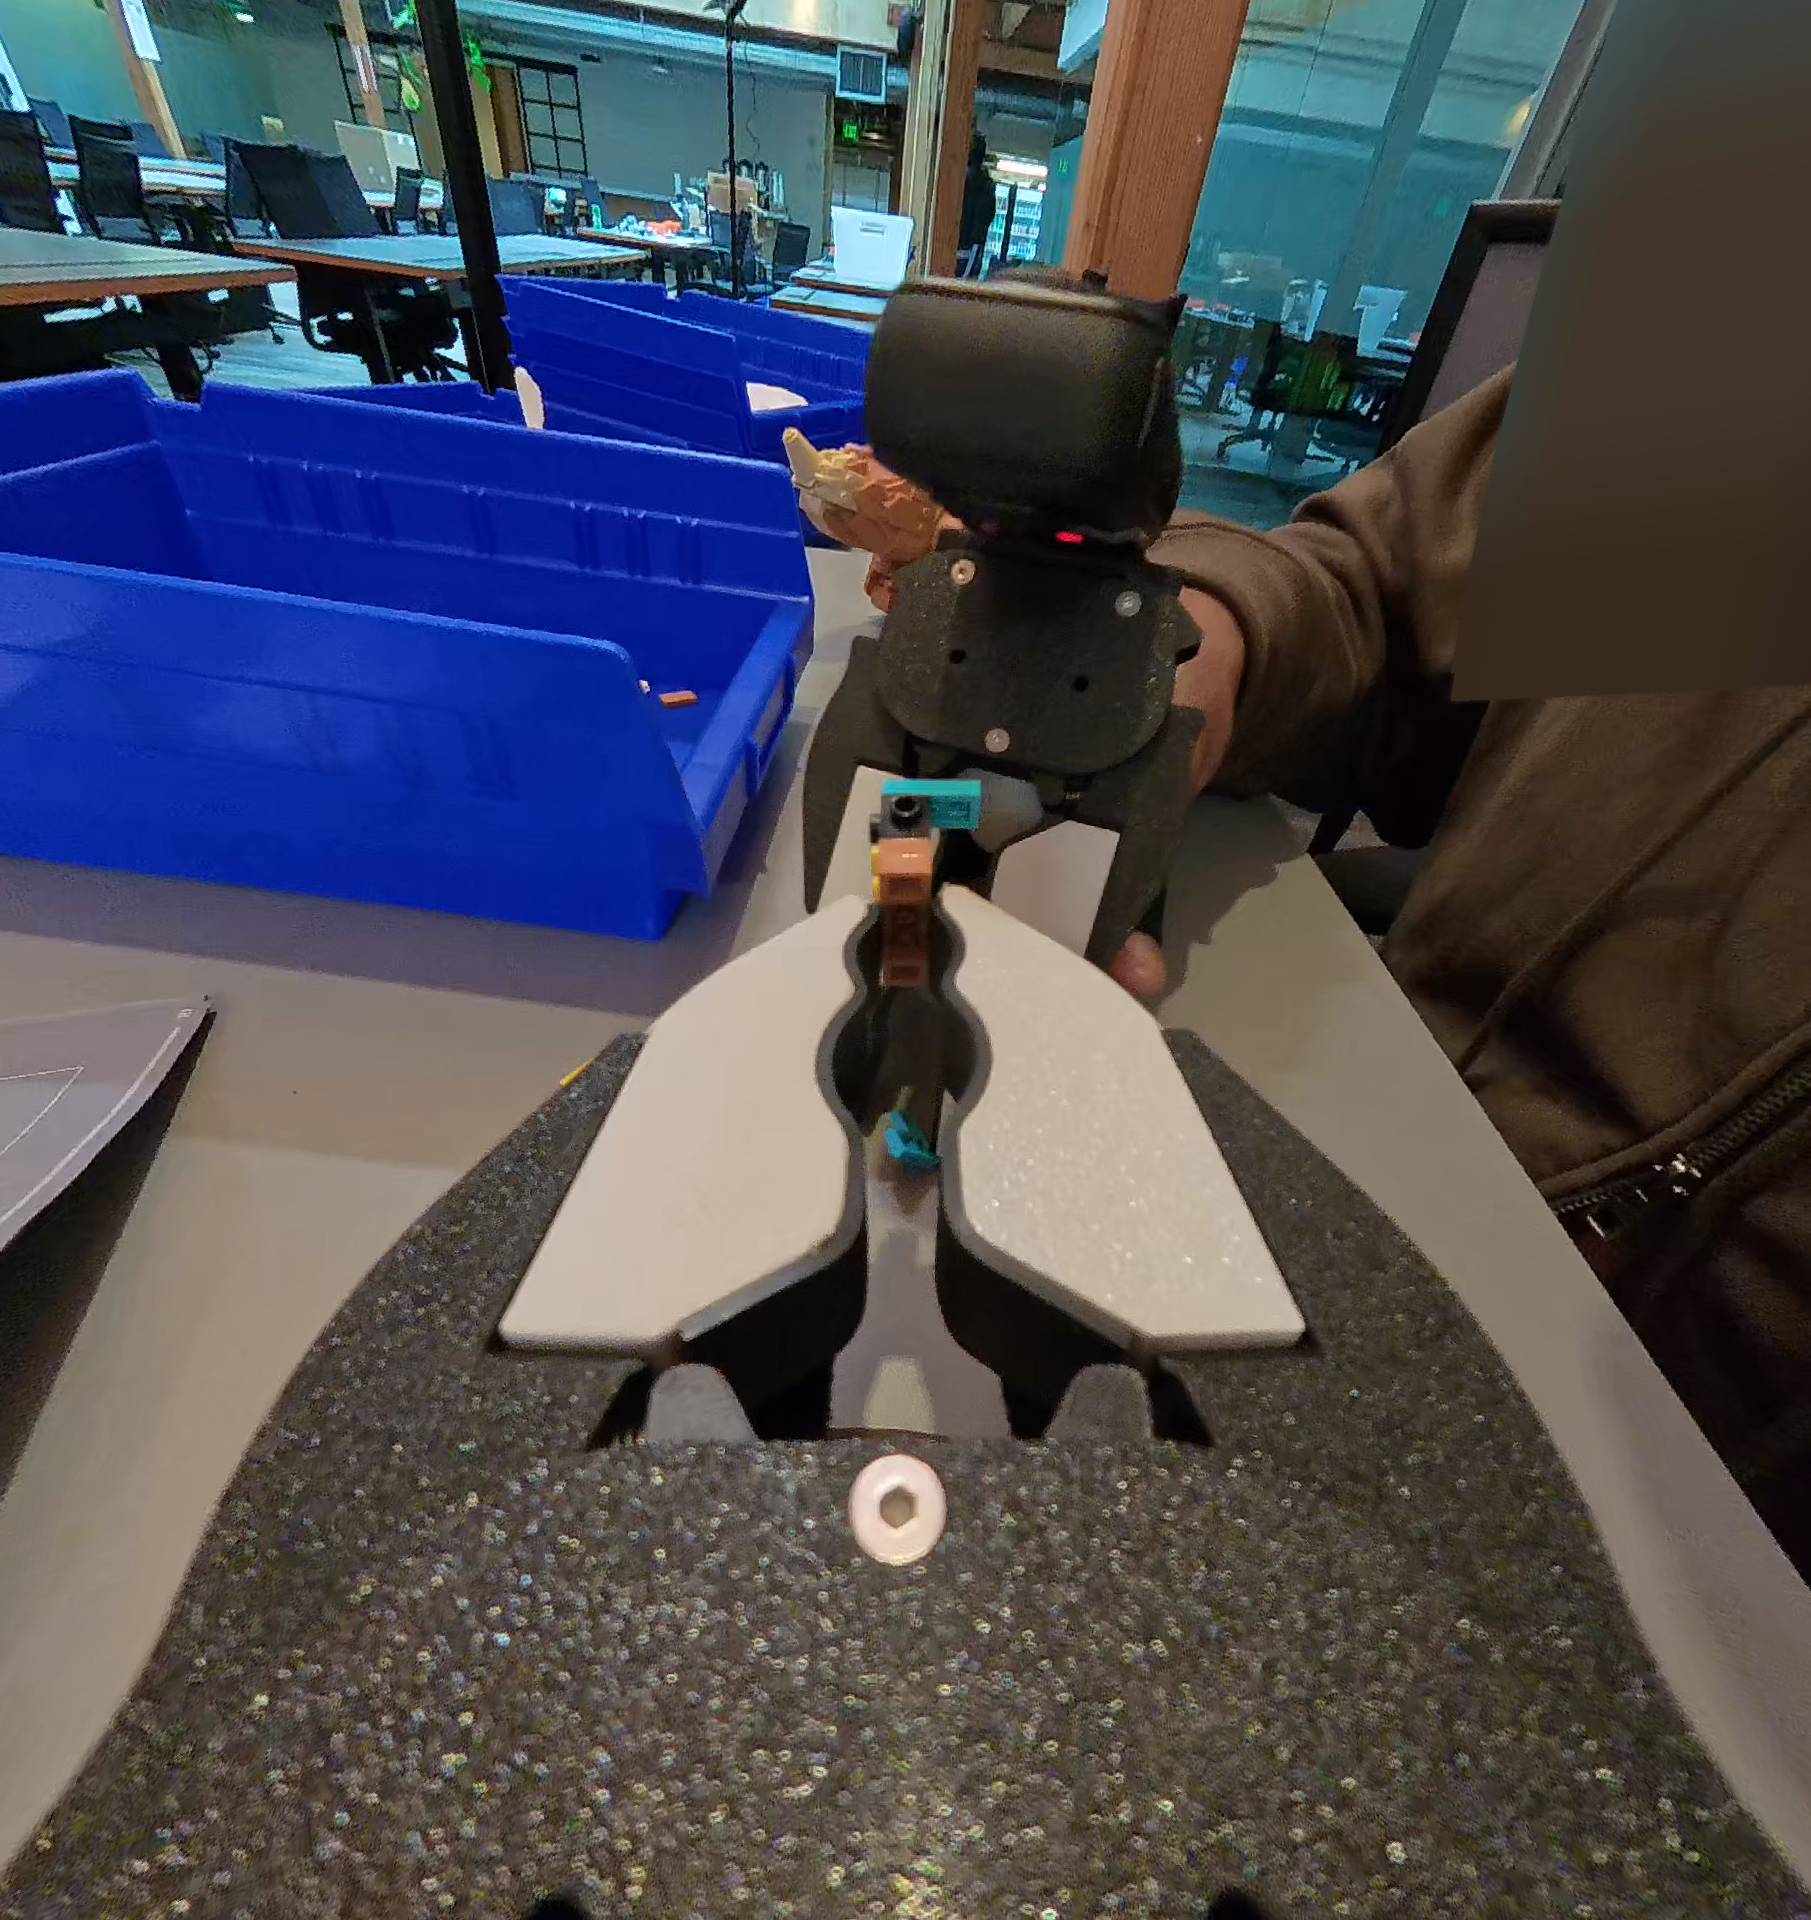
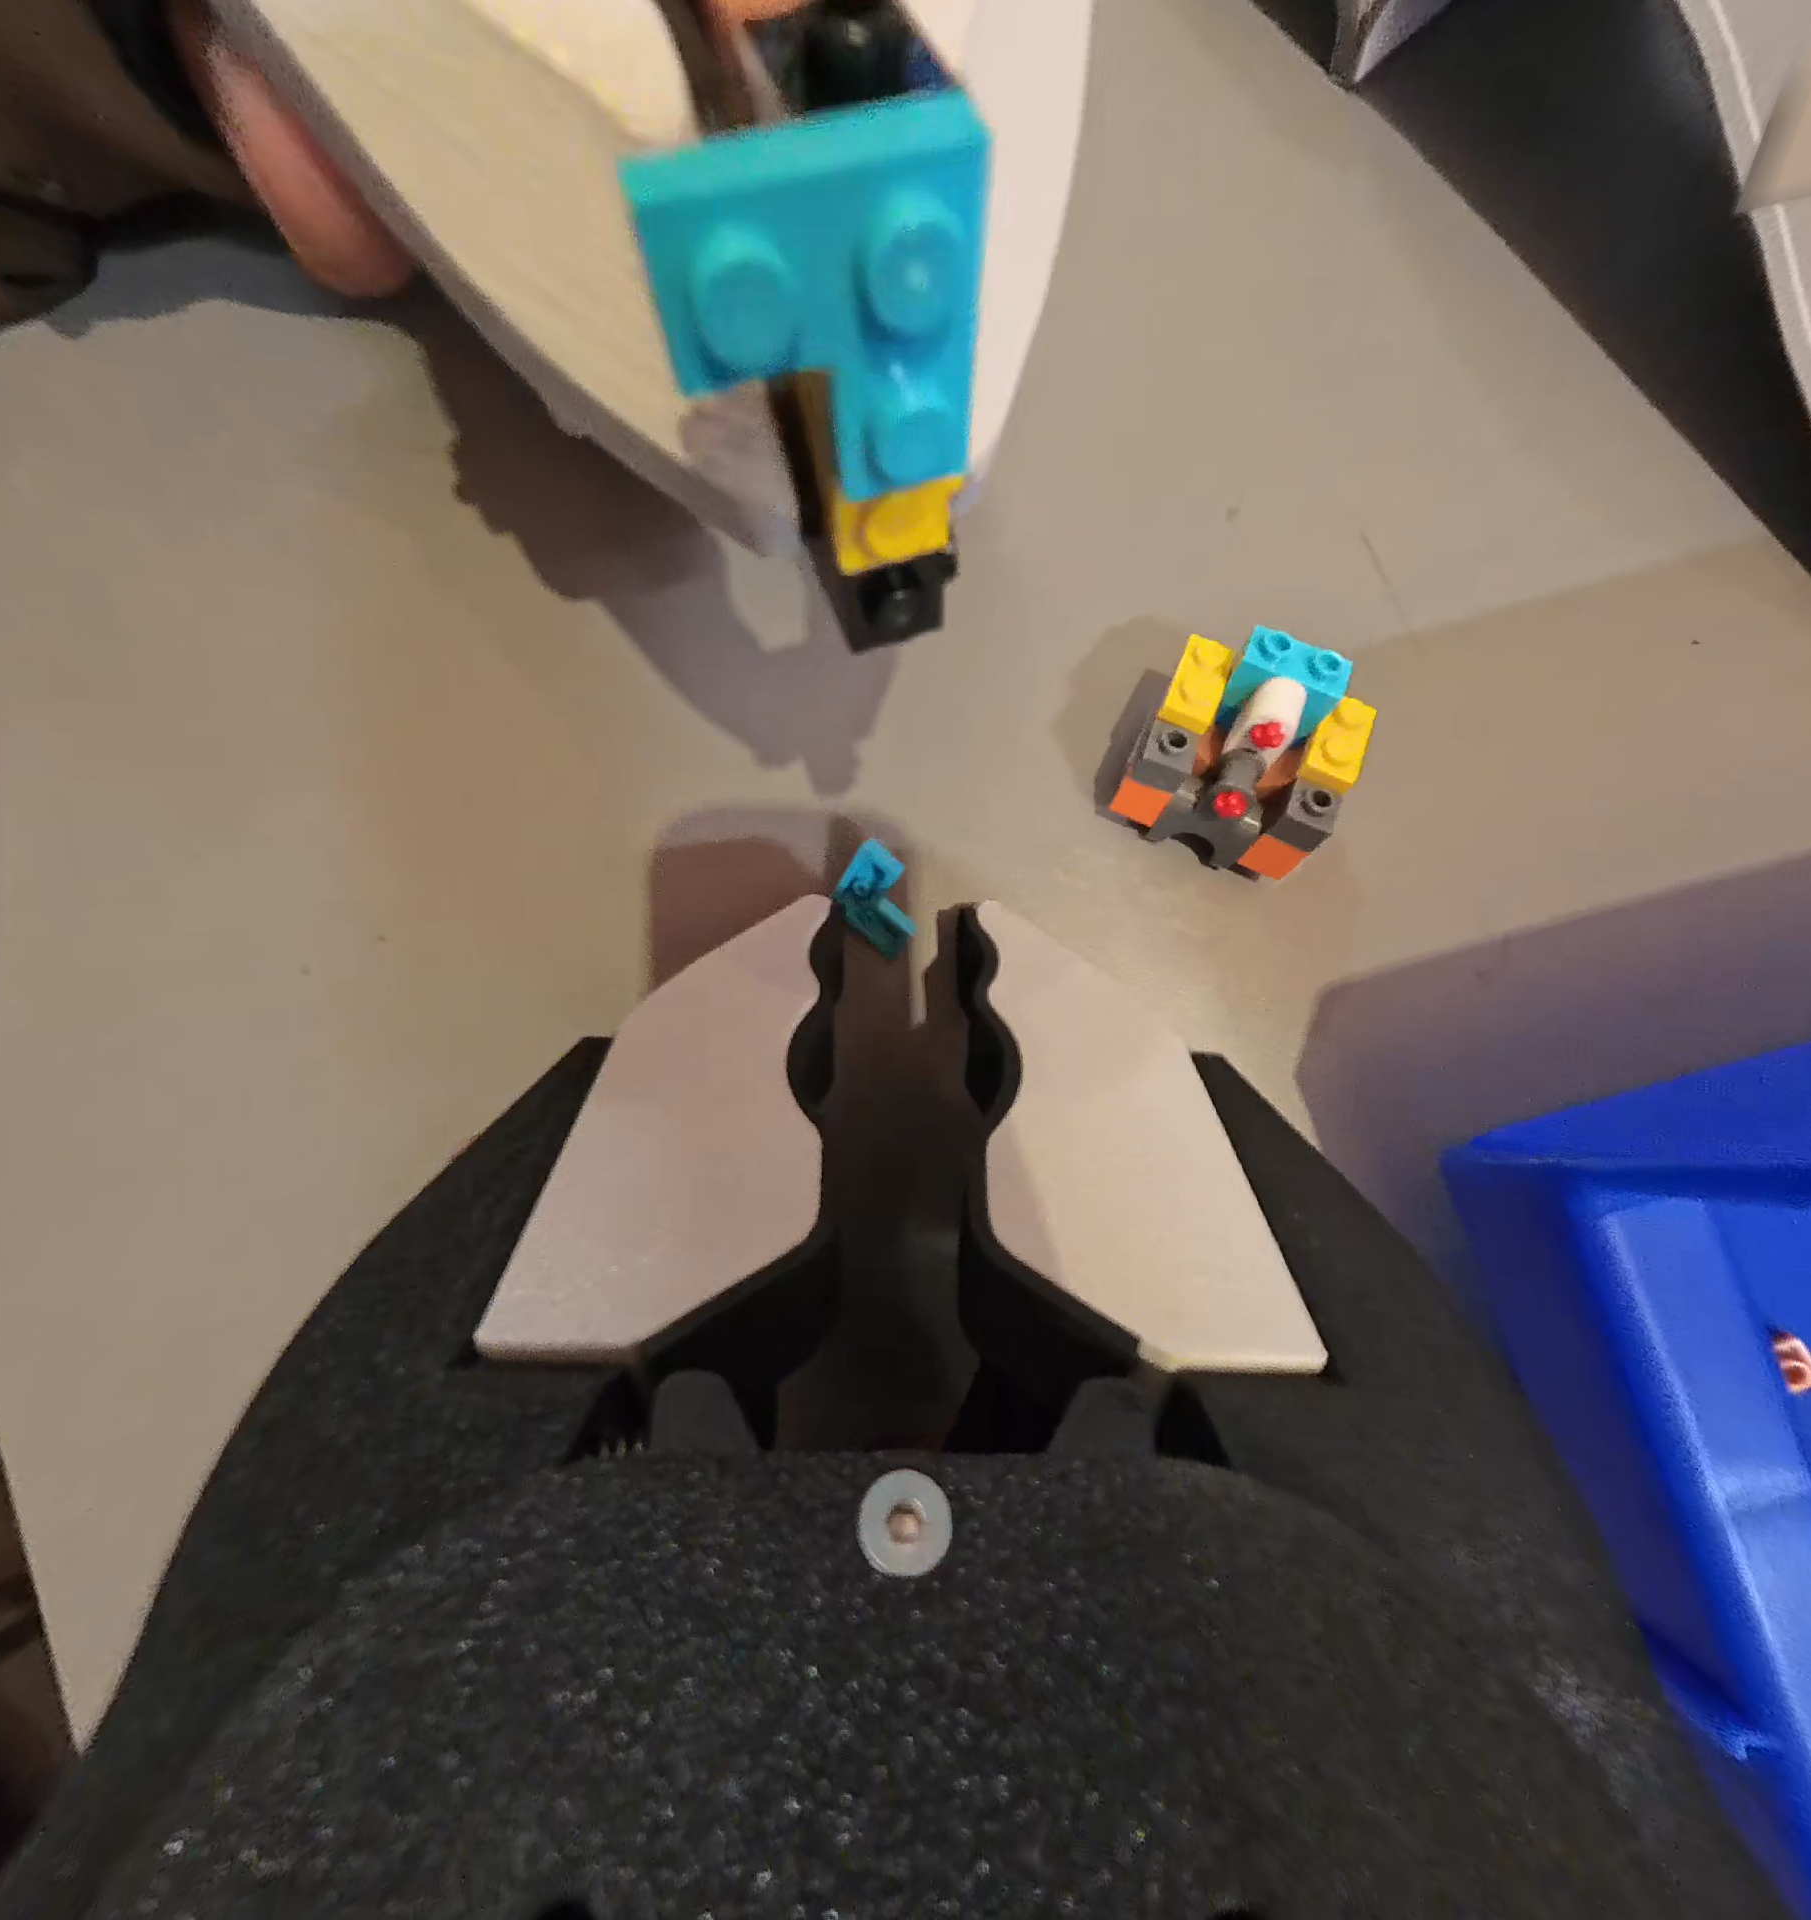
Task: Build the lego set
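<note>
My left gripper (image 1: 901, 920) is shut on a small lego sub-assembly (image 1: 903, 883) of brown, tan and black bricks, held above the grey table (image 1: 361, 1143). In the right wrist view this sub-assembly (image 2: 828, 260) shows a teal L-shaped plate, a yellow stud and a black end. My right gripper (image 2: 896, 909) points down at the table with its jaws a little apart. A tiny teal piece (image 2: 873, 899) sits by its left fingertip, ungripped; it also shows in the left wrist view (image 1: 909, 1138). I cannot tell if it rests on the table.
A second small build (image 2: 1239, 753) of yellow, teal, white, grey and orange bricks stands on the table to the right. Blue bins (image 1: 309, 675) line the left side, one (image 2: 1659, 1403) close by my right gripper. A dark sheet (image 1: 49, 1122) lies left. A person's sleeve (image 1: 1503, 623) is right. One gripper's finger ends stand about 9 cm off the other's.
</note>
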Available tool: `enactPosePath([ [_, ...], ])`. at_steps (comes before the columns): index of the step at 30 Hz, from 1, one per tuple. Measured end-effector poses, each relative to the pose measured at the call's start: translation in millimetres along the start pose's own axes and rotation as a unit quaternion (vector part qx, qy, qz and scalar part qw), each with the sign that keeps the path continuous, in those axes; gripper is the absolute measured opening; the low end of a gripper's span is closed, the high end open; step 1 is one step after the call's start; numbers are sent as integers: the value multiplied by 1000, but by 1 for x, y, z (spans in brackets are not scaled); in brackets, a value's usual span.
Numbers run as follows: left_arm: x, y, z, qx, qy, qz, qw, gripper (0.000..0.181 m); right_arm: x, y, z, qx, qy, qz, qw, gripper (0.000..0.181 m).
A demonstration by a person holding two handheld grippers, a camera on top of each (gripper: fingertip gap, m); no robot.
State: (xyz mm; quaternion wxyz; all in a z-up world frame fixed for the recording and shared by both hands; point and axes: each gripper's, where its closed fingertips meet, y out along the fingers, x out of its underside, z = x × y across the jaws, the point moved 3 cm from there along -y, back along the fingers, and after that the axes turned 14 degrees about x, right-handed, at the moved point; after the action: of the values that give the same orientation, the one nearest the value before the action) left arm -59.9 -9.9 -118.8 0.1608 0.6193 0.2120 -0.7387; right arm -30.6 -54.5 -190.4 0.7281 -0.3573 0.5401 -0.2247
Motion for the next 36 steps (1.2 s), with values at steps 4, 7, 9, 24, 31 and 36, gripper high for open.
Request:
enactPosePath([
  [4, 4, -2, -2, -6, 0, -24, 1000, 8, -1, 1, -2, 10, -13, 2, 1000, 17],
  [7, 10, -3, -2, -2, -15, -48, 999, 8, -1, 1, -1, 16, -20, 5, 1000, 9],
  [9, 17, -4, -3, -3, -30, -72, 997, 8, -1, 1, -1, 15, -23, 6, 1000, 9],
  [24, 31, -5, -8, 4, -128, -77, 989, 8, -26, -13, 17, -8, 75, 117, 990, 5],
  [31, 31, -4, -9, 0, -126, -75, 989, 8, -31, -17, 18, -41, 115, 134, 983, 5],
  [36, 30, -4, -10, -5, -122, -75, 990, 8, -32, -18, 17, -69, 135, 139, 979, 5],
])
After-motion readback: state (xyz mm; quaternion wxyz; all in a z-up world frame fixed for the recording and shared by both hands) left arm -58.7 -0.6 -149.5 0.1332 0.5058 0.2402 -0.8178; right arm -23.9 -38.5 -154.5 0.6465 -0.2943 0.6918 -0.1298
